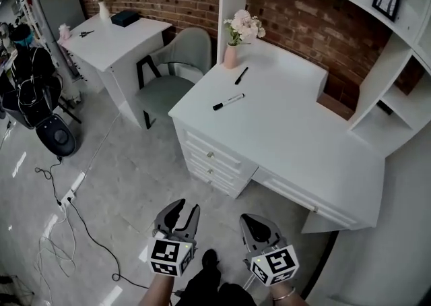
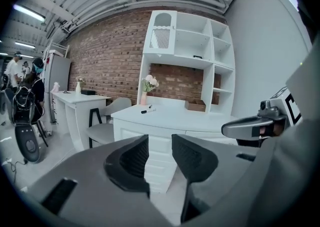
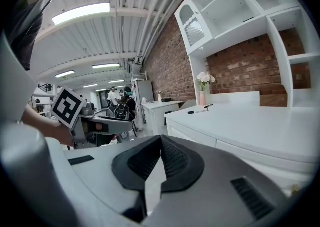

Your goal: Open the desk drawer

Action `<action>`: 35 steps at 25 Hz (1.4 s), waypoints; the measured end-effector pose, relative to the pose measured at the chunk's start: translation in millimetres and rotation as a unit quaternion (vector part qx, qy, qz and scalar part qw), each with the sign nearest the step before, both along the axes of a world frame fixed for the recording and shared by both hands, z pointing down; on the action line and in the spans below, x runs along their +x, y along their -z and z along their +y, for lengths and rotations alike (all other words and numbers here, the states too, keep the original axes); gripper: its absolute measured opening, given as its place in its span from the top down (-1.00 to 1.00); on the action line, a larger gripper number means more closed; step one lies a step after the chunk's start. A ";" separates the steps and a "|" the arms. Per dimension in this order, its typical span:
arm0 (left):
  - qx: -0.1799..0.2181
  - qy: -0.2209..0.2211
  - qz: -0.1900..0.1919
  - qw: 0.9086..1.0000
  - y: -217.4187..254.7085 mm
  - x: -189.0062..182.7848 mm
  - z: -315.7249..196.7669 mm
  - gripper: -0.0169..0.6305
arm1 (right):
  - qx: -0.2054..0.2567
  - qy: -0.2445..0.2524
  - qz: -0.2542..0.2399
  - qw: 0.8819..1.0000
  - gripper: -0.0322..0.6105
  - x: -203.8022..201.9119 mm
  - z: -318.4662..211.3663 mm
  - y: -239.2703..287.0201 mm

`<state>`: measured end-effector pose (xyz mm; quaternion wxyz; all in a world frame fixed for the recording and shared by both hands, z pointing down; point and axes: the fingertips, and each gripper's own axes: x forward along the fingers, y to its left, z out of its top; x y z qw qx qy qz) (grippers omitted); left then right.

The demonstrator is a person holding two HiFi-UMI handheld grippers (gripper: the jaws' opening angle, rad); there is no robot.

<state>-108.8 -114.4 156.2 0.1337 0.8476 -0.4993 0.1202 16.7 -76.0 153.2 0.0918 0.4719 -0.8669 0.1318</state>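
Well ahead of the 2 claws, the top drawer (image 1: 229,158) looks rigid, probably light-sliding; its small knob (image 1: 210,154) seems the hold; the left gripper (image 1: 188,207) gapes empty, the right gripper (image 1: 246,218) sits closed

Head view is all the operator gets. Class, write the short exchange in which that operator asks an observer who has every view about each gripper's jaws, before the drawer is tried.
Operator: What sits in front of the left jaws?
Observer: In the left gripper view, the left gripper has its jaws apart with nothing between them. The desk's drawer stack shows through the gap.
Operator: And the right one?
Observer: In the right gripper view, the right gripper has its jaws closed tip to tip and empty. It is not touching the desk.
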 end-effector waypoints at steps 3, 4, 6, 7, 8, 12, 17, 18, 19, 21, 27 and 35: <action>-0.006 -0.001 0.000 1.000 -29.1 3.0 -16.3 0.55 | -0.010 0.003 0.000 1.000 0.89 -1.1 -11.3 -27.2; -0.007 -0.001 -0.001 1.000 -40.9 3.8 -20.9 0.54 | -0.012 0.006 0.001 1.000 0.89 -2.1 -13.9 -38.2; -0.009 0.000 -0.003 1.000 -67.7 5.3 -30.0 0.53 | -0.013 0.015 0.006 1.000 0.89 -4.7 -18.3 -62.2; -0.010 0.000 -0.005 1.000 -82.8 6.5 -34.6 0.51 | -0.013 0.018 0.006 1.000 0.89 -5.4 -20.2 -75.4; -0.011 -0.001 -0.006 1.000 -99.2 8.4 -39.1 0.50 | -0.015 0.021 0.006 1.000 0.89 -5.2 -22.0 -89.4; -0.021 -0.006 -0.013 1.000 -172.4 19.4 -54.2 0.46 | -0.023 0.023 0.002 0.999 0.89 -0.3 -28.0 -152.9; -0.027 -0.016 -0.018 0.999 -263.3 34.8 -71.0 0.41 | -0.026 0.026 0.000 0.999 0.89 6.5 -38.7 -237.3; -0.026 -0.018 -0.020 0.999 -280.6 37.6 -74.8 0.40 | -0.027 0.025 -0.001 0.999 0.89 8.6 -41.3 -253.8; -0.026 -0.020 -0.022 0.999 -297.6 40.2 -78.7 0.39 | -0.027 0.023 -0.002 0.999 0.89 11.1 -44.1 -270.3; -0.024 -0.024 -0.027 0.999 -330.2 44.1 -87.7 0.37 | -0.028 0.017 -0.005 0.999 0.89 16.4 -50.8 -302.7; -0.013 -0.026 -0.041 0.999 -420.6 49.0 -116.5 0.35 | -0.017 0.010 -0.006 1.000 0.89 29.9 -71.1 -386.0; -0.010 -0.019 -0.049 0.999 -509.8 42.3 -158.5 0.35 | 0.002 -0.001 0.000 1.000 0.89 35.7 -96.3 -449.0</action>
